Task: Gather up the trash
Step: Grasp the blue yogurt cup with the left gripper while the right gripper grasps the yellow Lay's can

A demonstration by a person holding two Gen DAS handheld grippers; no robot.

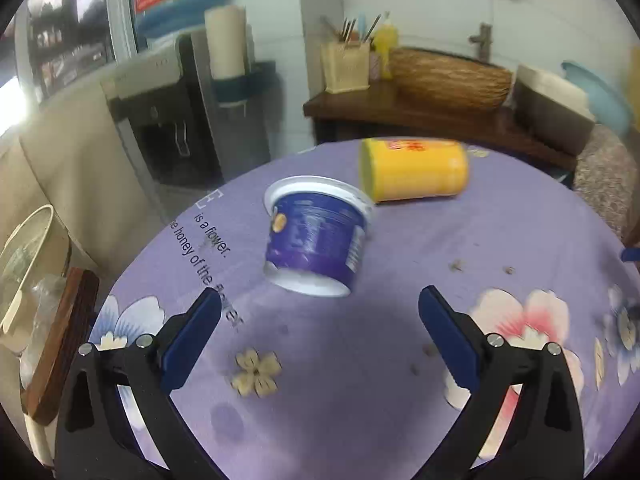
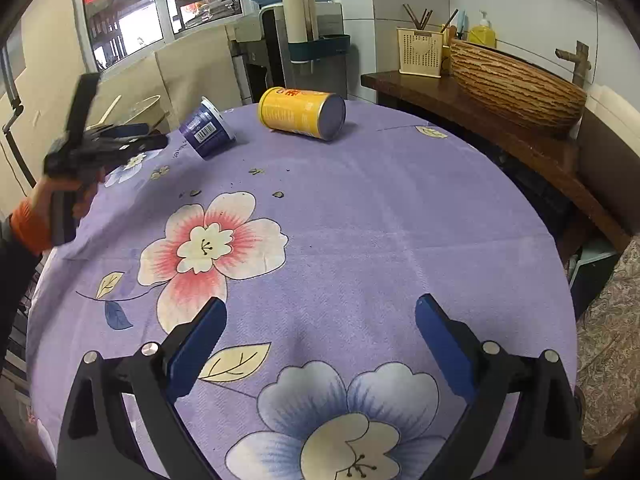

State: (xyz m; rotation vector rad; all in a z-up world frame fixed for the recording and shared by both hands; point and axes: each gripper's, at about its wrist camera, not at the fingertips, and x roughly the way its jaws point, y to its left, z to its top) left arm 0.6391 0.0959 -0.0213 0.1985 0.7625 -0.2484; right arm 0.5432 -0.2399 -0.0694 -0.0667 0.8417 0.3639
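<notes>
Black gripper (image 1: 320, 312) frames, blue pads, silver screws

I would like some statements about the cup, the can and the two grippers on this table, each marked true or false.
1. The yellow can lies on its side. True.
2. The left gripper is shut on the blue cup. False: it is open, the cup lying ahead of its fingers.
3. The right gripper holds nothing. True.
4. The tablecloth is plain green. False: it is purple with printed flowers.
5. Small crumbs lie on the cloth. True.
</notes>
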